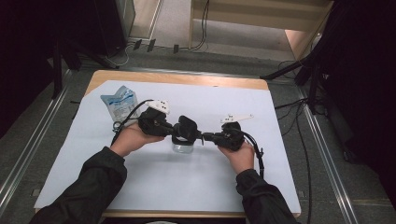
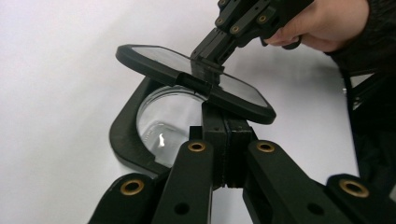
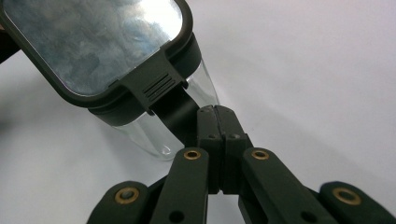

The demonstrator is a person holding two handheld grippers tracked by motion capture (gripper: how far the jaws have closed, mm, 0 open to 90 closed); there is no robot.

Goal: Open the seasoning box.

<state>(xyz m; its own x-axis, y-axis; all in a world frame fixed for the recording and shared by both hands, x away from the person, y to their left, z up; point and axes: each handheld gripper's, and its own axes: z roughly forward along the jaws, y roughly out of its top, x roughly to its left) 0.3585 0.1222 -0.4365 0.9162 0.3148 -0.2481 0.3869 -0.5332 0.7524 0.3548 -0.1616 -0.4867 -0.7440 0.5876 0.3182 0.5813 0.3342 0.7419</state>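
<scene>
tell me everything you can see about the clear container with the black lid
The clear container stands mid-table on the white mat, a transparent, glass-like tub with a black rim collar. Its flat black lid, with a shiny panel and ribbed latch tab, is tilted up, open. The left gripper pinches the collar; the right gripper pinches the lid's tab.

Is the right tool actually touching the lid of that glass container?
Touching. In the left gripper view, the right tool is clamped on the tab of the lid, raised over the glass container.
</scene>
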